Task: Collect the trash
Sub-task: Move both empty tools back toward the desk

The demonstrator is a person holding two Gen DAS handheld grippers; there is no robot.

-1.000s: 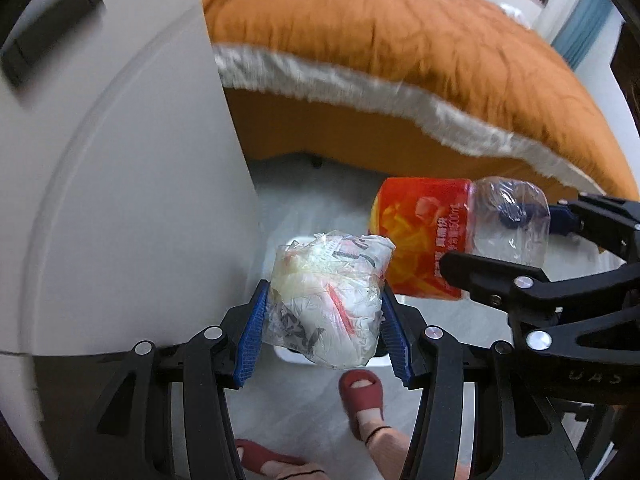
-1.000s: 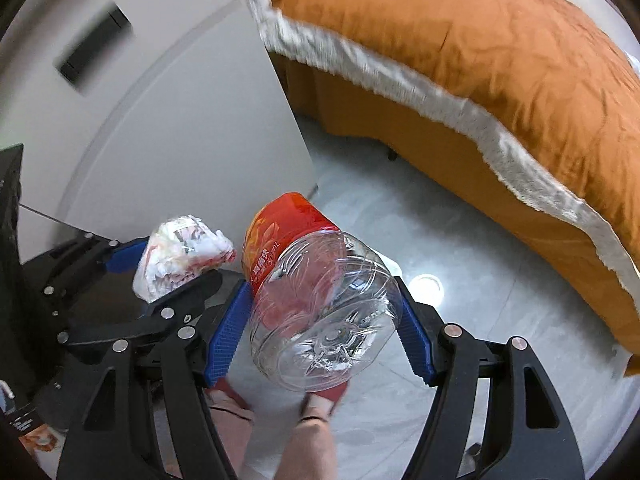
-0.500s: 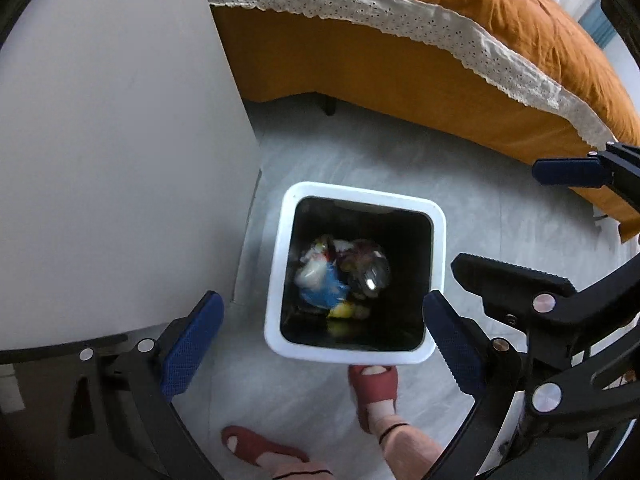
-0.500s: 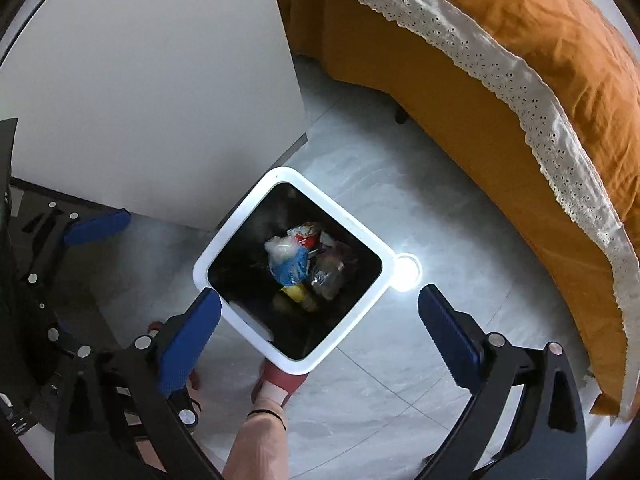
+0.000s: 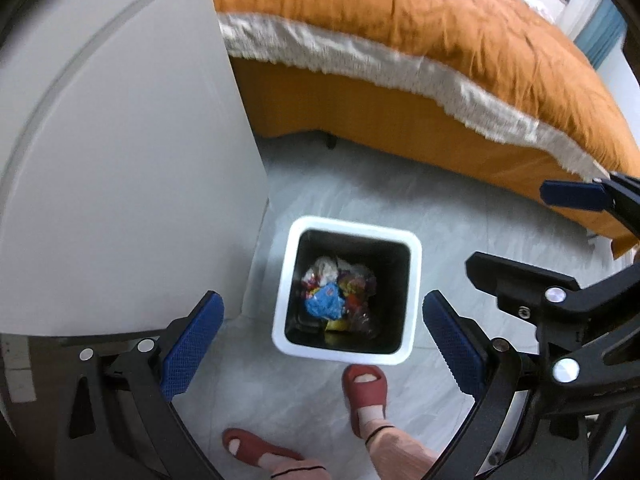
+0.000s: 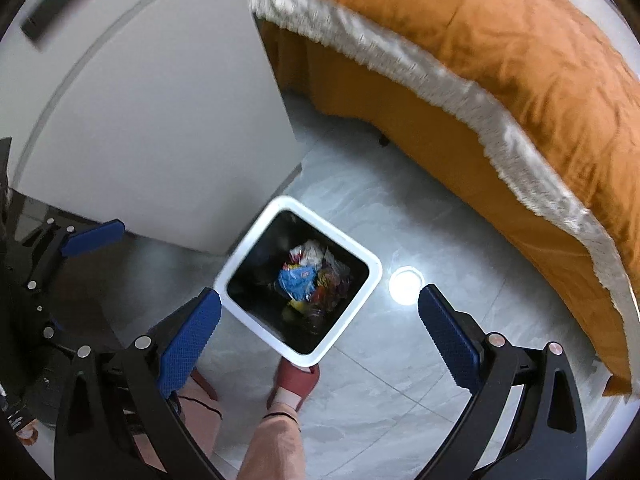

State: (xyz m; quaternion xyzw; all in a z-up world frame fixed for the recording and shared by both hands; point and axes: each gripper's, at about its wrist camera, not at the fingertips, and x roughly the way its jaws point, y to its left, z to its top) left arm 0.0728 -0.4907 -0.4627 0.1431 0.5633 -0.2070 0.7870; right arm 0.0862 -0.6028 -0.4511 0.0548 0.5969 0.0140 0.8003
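From the left wrist view, the left gripper (image 5: 322, 334) hangs over the floor with its blue-padded jaws spread wide and nothing between them; they have just been opening. Straight below stands a white-rimmed trash bin (image 5: 414, 280) with a dark inside, close to the foot of a white cabinet (image 5: 120, 168). The trash (image 5: 334, 296) lies at the bottom of the bin: a blue wrapper, white crumpled plastic and some red and yellow scraps. The right gripper (image 5: 516, 232) shows at the right edge, also spread. A person's feet in red slippers (image 5: 366, 390) stand just beside the near rim of the bin. An orange bed cover (image 5: 440, 40) with a white fringe fills the upper part.

From the right wrist view, the right gripper (image 6: 320, 330) is likewise spread wide and empty, its jaws having just been opening. The trash bin (image 6: 360, 258) sits turned corner-on beneath it, with the trash (image 6: 308, 276) piled inside. The left gripper (image 6: 94, 236) shows at the left, in front of the cabinet (image 6: 160, 120). A bright reflection (image 6: 406, 290) lies on the grey floor just beside the bin.
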